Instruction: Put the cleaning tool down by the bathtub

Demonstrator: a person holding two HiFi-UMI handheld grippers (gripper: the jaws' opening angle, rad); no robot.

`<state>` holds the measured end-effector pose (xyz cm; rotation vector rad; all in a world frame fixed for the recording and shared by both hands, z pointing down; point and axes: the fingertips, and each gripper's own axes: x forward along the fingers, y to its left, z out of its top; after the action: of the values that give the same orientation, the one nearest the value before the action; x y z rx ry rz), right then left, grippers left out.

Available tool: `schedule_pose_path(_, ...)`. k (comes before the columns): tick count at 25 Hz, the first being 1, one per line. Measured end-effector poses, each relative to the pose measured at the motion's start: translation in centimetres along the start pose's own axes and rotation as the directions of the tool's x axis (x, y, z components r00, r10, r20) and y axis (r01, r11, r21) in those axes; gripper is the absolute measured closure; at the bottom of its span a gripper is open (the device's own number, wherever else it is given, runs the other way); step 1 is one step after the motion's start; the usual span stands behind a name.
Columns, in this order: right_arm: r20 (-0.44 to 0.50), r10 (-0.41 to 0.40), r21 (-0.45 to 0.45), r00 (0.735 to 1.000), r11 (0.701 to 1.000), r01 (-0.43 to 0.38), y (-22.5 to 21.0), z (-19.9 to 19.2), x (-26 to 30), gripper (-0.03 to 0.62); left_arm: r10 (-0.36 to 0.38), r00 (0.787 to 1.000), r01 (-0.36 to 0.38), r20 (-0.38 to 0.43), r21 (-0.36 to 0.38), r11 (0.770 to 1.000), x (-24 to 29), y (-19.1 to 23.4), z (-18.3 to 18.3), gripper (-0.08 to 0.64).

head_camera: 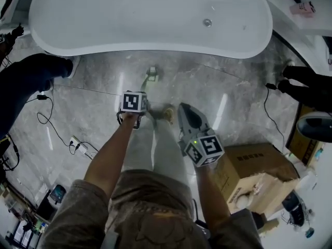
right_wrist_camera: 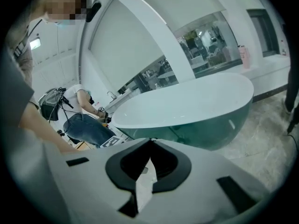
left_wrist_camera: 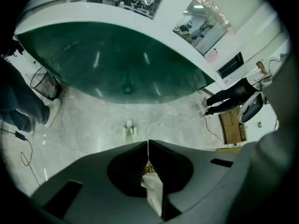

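Small pale cleaning tool (head_camera: 151,74) lies on grey floor (head_camera: 104,82) near white bathtub (head_camera: 155,49).

The right gripper (right_wrist_camera: 150,140) has its jaws closed tip to tip and looks toward a long white bathtub (right_wrist_camera: 187,104) that stands on a grey marbled floor (right_wrist_camera: 266,125). At the left, past the tub's end, a person in jeans (right_wrist_camera: 81,127) crouches, with a square-marker cube (right_wrist_camera: 108,142) just below.
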<state>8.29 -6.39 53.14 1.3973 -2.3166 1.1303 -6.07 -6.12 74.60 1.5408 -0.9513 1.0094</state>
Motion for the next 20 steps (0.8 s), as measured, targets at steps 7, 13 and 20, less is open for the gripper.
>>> schedule_pose_path(7,0.035,0.005,0.021,0.999,1.000,-0.006,4.0,3.3,-3.7,0.591,-0.027,0.997,0.025,0.079,0.031,0.999,-9.5,-2.9,0.8,0.558)
schedule_pose_path(13,0.068,0.081,0.035,0.994,0.996,-0.083,8.8,6.6,-6.8,0.591,-0.054,0.986,0.037,0.156,0.112,0.993,-18.9,-5.4,1.3,0.558)
schedule_pose_path(20,0.063,0.161,-0.051,0.985,0.986,-0.158,13.9,10.6,-9.3,0.591,-0.123,0.951,0.070,0.282,0.190,0.979,-28.3,-7.9,2.8,0.558)
